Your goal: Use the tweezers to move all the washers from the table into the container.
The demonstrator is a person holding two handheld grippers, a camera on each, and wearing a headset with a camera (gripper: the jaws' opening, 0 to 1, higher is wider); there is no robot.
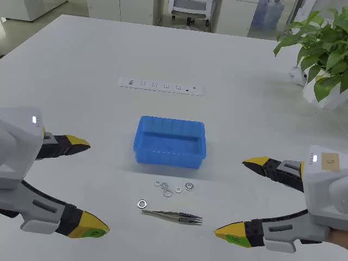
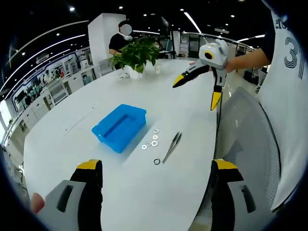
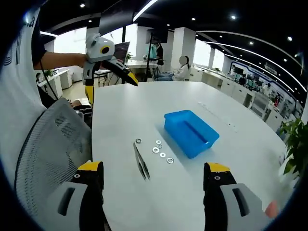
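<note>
- Left gripper (image 1: 90, 185) & right gripper (image 1: 234, 197) are both hanging wide open, gripping nothing.
- Tweezers (image 1: 173, 216) are lying flat on the table (image 1: 244, 109), just nearer than the washers (image 1: 173, 189). All are sitting in front of the container (image 1: 168, 155).
- Next, imo: one gripper is needing to pinch across the thin steel legs mid-shank, lightly.
- Washers are looking like small flat shiny rings; container is looking like a blue plastic rect. tub w/ an open top.
</note>
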